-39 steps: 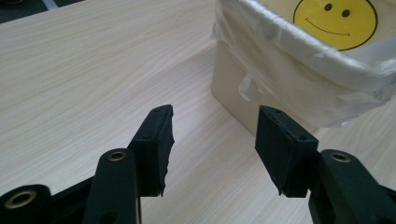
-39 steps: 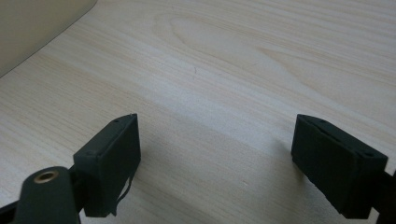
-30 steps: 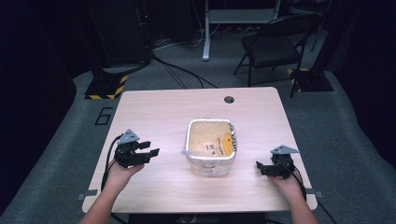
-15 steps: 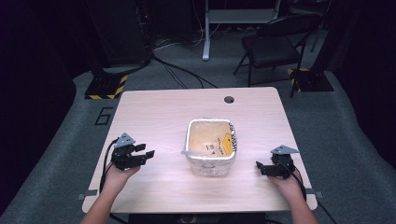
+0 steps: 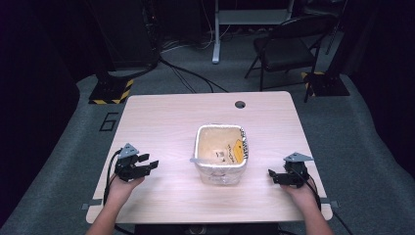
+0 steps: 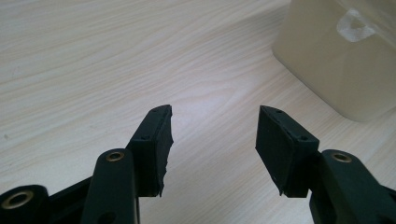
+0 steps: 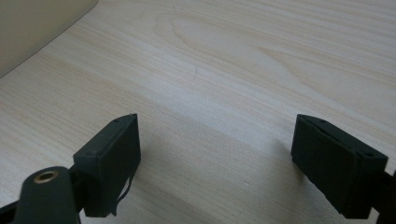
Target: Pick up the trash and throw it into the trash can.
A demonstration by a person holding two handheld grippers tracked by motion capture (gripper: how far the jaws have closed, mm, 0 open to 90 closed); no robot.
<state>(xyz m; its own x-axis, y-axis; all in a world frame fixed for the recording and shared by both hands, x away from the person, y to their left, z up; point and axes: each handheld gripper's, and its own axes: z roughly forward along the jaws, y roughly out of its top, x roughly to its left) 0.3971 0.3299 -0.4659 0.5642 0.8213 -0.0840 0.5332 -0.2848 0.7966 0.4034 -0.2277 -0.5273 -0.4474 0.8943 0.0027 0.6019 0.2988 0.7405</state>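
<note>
Resting near the table's front edge, both tongs are held empty.
Left gripper (image 5: pixel 147 165) and right gripper (image 5: pixel 272 174) are seen with jaws spread over bare wood; between them a clear plastic tub (image 5: pixel 220 152) is set mid-table (image 5: pixel 166 117), a chair (image 5: pixel 284 49) beyond.

Table (image 5: pixel 161 117): pale wood, round hole (image 5: pixel 240 104) near far edge | tub (image 5: pixel 221 155) stood right of centre, toward near edge
</note>
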